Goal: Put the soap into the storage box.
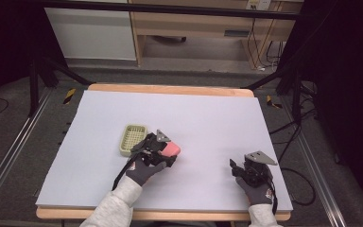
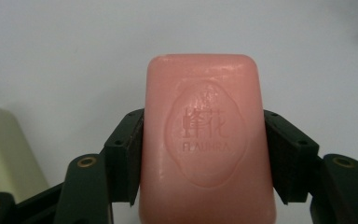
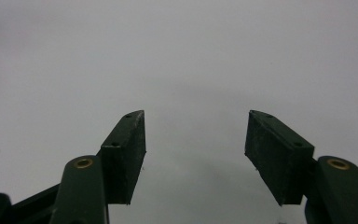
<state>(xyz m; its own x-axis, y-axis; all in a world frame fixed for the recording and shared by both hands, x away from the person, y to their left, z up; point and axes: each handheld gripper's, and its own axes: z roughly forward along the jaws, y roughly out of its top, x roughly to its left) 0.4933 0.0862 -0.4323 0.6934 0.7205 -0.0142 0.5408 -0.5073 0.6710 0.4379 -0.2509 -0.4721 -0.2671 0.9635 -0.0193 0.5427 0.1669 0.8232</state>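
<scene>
Pink soap (image 2: 205, 140) sits closest to us in the left gripper view, a rounded bar with an embossed oval stamp, held flat-face up. We see the left gripper (image 2: 204, 154) clamped on it, its two black fingers (image 2: 129, 156) pressing the bar's long sides. Behind it lies the pale lilac surface (image 2: 74, 46), and a cream corner of the soap dish (image 2: 4, 149) peeks in at the left edge.

From the high view, we find the left gripper (image 1: 166, 152) in a grey-gloved hand near the middle of the surface (image 1: 208, 118), with the soap (image 1: 171, 150) jutting from it to the right. The dish (image 1: 133, 139), a small pale green tray with a slotted floor, rests just beside the gripper on its left and looks empty, though the gripper covers its near corner.

We see the right gripper (image 1: 234, 168) low at the right, well apart from the soap. In the right gripper view its fingers (image 3: 123, 154) stand wide open over bare surface, with nothing between them.

We judge the pickup done: the bar is secured and seems lifted clear. What seems left is to carry it over the dish, lower it in, and let go. The right hand appears to have no part yet.
</scene>
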